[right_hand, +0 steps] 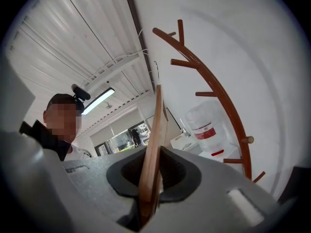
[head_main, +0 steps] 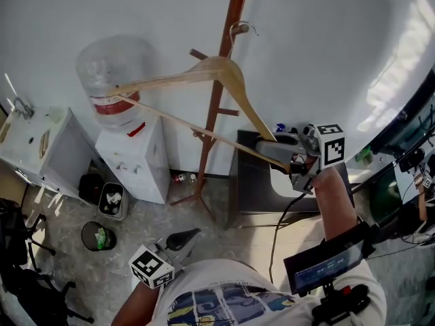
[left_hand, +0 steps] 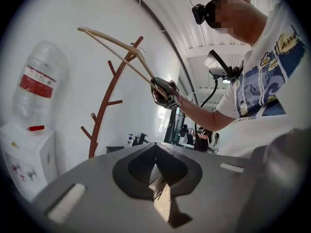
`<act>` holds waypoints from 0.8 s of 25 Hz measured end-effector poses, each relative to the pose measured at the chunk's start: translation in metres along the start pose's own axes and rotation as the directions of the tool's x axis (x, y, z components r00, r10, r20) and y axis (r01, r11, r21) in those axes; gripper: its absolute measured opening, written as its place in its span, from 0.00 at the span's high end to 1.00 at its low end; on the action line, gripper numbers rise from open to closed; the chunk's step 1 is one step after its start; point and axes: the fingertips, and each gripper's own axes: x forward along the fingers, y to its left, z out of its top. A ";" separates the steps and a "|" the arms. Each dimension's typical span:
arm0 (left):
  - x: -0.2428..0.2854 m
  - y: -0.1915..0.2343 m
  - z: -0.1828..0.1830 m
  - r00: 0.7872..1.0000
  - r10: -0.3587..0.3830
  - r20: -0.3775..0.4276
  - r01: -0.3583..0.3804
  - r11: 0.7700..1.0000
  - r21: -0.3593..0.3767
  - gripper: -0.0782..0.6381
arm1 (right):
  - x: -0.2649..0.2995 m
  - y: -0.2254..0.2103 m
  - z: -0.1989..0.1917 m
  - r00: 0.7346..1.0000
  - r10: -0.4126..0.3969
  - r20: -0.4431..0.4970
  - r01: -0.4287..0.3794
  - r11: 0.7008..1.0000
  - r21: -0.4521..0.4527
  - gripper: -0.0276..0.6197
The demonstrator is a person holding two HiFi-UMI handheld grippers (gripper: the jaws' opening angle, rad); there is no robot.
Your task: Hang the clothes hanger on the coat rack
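Observation:
A wooden clothes hanger (head_main: 204, 70) is held up in the air, level with the middle of the brown coat rack (head_main: 233, 12) that stands against the white wall. My right gripper (head_main: 275, 148) is shut on the hanger's right end, and the wood (right_hand: 154, 140) runs up between its jaws. The hanger's metal hook (head_main: 242, 27) lies close to the rack's pole near a short peg; I cannot tell whether it touches. My left gripper (head_main: 187, 236) stays low near my body, shut and empty (left_hand: 158, 171). It looks towards the hanger (left_hand: 121, 50), the rack (left_hand: 104, 115) and the right gripper (left_hand: 163, 92).
A water dispenser (head_main: 136, 158) with a big clear bottle (head_main: 115, 80) stands left of the rack. Two small bins (head_main: 98, 236) sit on the floor by it. A white table (head_main: 34, 141) is at the far left and a grey cabinet (head_main: 255, 182) right of the rack's foot.

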 end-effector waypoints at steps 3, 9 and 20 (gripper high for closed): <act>0.004 0.003 0.000 1.000 0.013 0.006 -0.013 1.000 0.002 0.89 | -0.002 -0.007 0.014 1.000 0.007 0.004 -0.007 1.000 -0.011 0.90; 0.022 0.016 0.011 0.999 0.041 0.016 -0.041 0.999 -0.006 0.89 | -0.012 -0.042 0.032 1.000 0.012 -0.025 -0.012 1.000 0.012 0.90; 0.044 0.025 0.011 0.996 0.087 0.007 -0.086 0.996 -0.020 0.89 | -0.028 -0.095 0.026 0.995 -0.002 -0.101 0.004 1.000 0.022 0.90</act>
